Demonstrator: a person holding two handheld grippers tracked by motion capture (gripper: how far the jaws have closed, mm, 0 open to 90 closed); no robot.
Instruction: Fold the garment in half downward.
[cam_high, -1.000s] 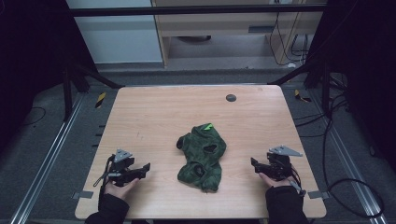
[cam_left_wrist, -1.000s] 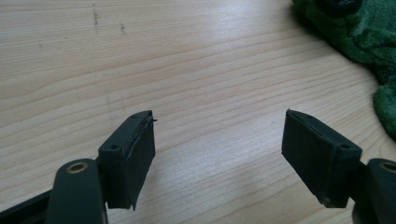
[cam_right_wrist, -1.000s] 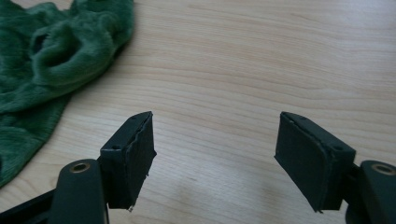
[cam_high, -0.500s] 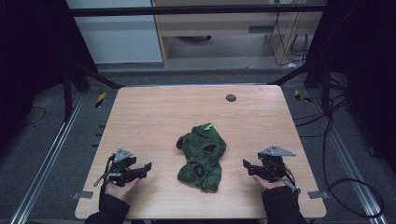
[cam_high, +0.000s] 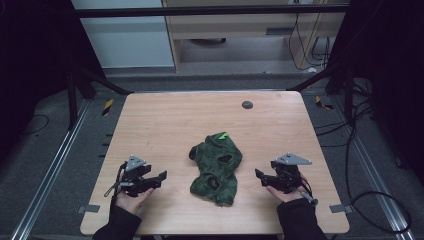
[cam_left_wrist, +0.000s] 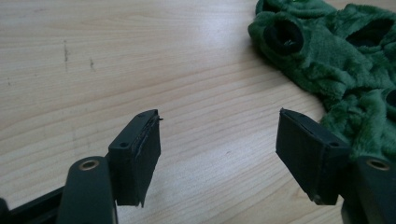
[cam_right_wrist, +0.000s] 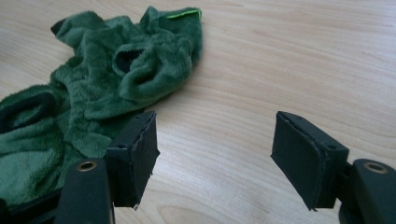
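Garment (cam_high: 216, 167) lies between your left gripper (cam_high: 159, 176) and right gripper (cam_high: 260, 174), both wide open, empty, pointing inward at it

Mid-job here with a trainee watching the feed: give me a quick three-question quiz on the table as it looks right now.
1. True or false: the left gripper is clamped on the green fleece garment.
2. Multiple choice: the small dark round disc on the wooden table lies (A) near the far edge, (B) under the garment, (C) beside the person's left hand.
3. Fill in: the right gripper has its jaws ____.

Key: 1 false, its jaws stand apart over bare wood beside the garment. 2 A. 3 open, with nothing between them.
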